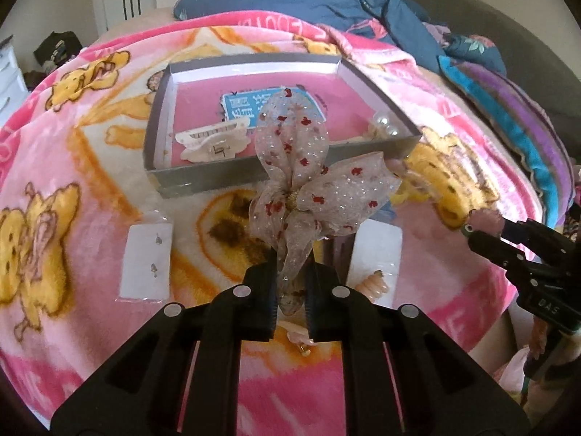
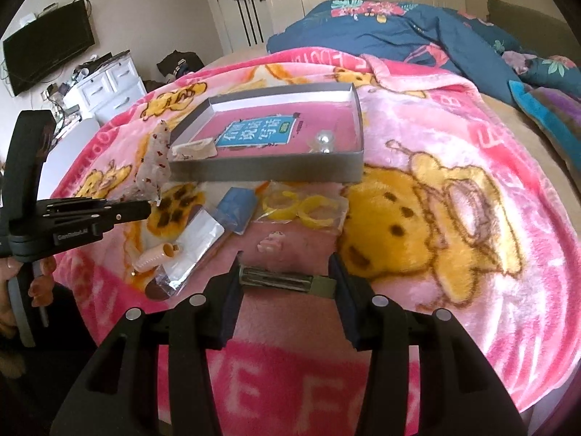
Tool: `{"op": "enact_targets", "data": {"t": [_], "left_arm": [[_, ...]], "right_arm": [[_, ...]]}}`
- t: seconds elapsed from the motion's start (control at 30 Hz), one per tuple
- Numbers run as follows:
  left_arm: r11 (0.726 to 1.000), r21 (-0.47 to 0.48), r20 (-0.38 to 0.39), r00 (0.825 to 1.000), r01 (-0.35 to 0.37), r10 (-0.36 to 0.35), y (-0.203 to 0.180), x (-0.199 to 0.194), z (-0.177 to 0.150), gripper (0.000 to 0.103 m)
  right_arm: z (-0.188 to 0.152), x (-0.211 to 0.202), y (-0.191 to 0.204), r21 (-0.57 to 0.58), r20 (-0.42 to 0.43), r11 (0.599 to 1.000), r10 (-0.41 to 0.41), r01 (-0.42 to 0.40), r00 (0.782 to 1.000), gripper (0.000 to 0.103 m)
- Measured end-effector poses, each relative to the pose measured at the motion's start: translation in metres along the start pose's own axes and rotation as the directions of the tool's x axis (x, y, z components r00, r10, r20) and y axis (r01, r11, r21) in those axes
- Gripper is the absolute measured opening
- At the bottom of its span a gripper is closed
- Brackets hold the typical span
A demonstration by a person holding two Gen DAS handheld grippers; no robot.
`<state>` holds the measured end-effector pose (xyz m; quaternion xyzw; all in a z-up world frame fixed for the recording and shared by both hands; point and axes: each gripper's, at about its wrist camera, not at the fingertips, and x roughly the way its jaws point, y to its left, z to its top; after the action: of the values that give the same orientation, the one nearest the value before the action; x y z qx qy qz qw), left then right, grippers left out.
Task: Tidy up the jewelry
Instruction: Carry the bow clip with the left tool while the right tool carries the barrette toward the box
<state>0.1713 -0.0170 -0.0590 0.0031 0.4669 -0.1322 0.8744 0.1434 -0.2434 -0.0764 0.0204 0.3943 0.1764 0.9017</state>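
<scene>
My left gripper [image 1: 292, 283] is shut on the tail of a sheer bow hair accessory [image 1: 308, 181] with red spots, which stands up in front of a shallow grey box [image 1: 218, 178]. The box has a pink floor with a cream claw clip [image 1: 214, 140], pearl pieces [image 1: 386, 125] and a blue card [image 1: 250, 109] on it. In the right wrist view my right gripper [image 2: 287, 279] is shut on a metal hair clip [image 2: 279, 279] that spans the gap between its fingers, above the pink blanket. The left gripper [image 2: 145, 207] with the bow [image 2: 156, 160] shows at the left there.
On the blanket in front of the box lie yellow rings in a bag [image 2: 301, 207], a blue packet [image 2: 236, 207], a silver packet [image 2: 192, 250], a peach coil tie [image 2: 152, 259], a small pink piece [image 2: 270, 243] and an earring card [image 1: 147, 265]. A dark quilt [image 2: 399, 29] is heaped behind.
</scene>
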Motion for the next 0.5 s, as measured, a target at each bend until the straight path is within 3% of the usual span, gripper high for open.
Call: {"op": "enact_targets", "data": {"t": [0.5], "left_arm": [[0.998,-0.057,0.071,0.997,0.004,0.000,0.018,-0.043,-0.006,0.005]], "right_arm": [[0.013,-0.038,0.013,-0.007,0.086,1.000,0.019,-0.019,0.996,0.044]]}}
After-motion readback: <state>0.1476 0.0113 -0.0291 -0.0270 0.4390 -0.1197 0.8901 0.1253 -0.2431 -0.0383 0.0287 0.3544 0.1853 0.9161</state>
